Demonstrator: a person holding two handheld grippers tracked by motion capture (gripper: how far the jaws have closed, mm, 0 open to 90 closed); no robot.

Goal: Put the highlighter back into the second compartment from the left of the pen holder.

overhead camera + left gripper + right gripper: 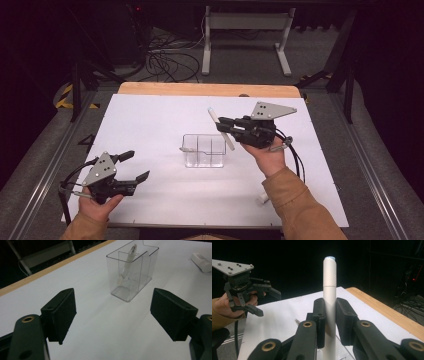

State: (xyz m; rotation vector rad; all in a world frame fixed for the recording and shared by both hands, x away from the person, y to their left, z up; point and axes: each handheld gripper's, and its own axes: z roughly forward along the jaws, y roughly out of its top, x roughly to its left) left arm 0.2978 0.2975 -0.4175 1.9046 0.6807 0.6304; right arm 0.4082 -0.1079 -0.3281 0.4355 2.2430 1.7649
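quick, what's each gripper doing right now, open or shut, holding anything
Left gripper: open, holding nothing, above the white table.
Right gripper: shut on the white pen, beside the clear container.

Lab: white test table (pixel 150 120), floor cable tangle (pixel 167 60) (dark surroundings), equipment stand (pixel 245 30)

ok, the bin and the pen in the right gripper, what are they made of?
Bin: looks like clear hard plastic, glossy; the table shows through its walls and the edges catch light. Pen: seems matte off-white plastic with a seam between cap and barrel; the right gripper is clamped on it.
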